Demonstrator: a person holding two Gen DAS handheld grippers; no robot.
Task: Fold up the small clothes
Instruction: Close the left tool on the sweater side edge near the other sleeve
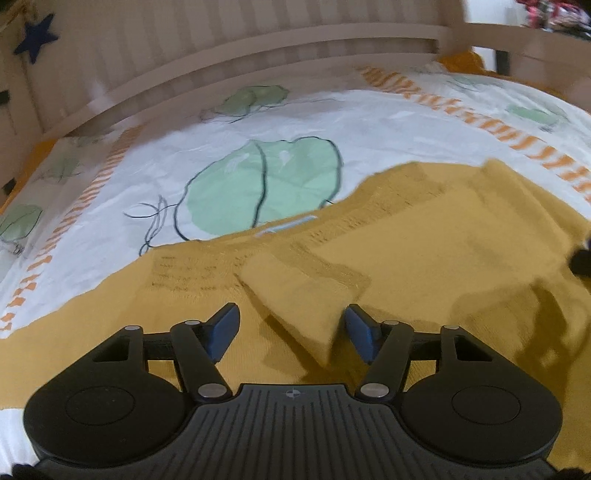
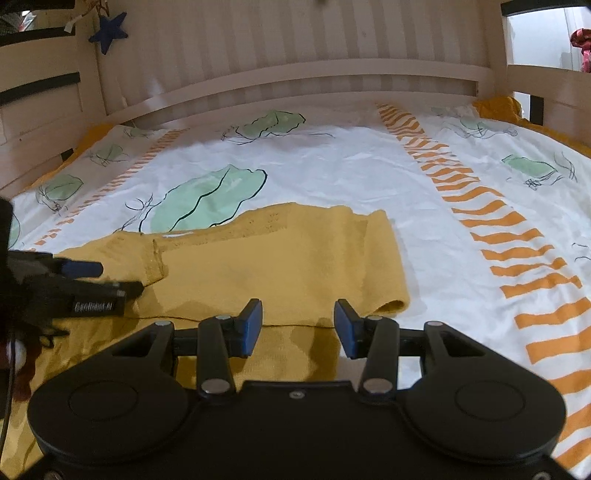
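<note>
1. The mustard-yellow knitted garment (image 2: 280,254) is seen as soft, matt cloth with openwork rows at 11 o'clock.
2. The white printed cotton bedsheet (image 2: 332,173) is seen as thin, matt, finely creased fabric.
3. The pale wooden slatted bed frame (image 2: 295,74) is finished smooth, with a faint satin sheen.
4. The left gripper (image 1: 291,332) and right gripper (image 2: 298,326) are made of matt black plastic with blue rubbery pads (image 1: 225,332) and shiny metal pivot pins (image 2: 376,386).
5. The dark blue star ornament (image 2: 109,30), at 11 o'clock, looks like matt felt.

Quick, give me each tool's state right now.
Left tool: open, holding nothing, a fold of the yellow garment between its jaws.
Right tool: open, empty, over the garment's near edge.
</note>
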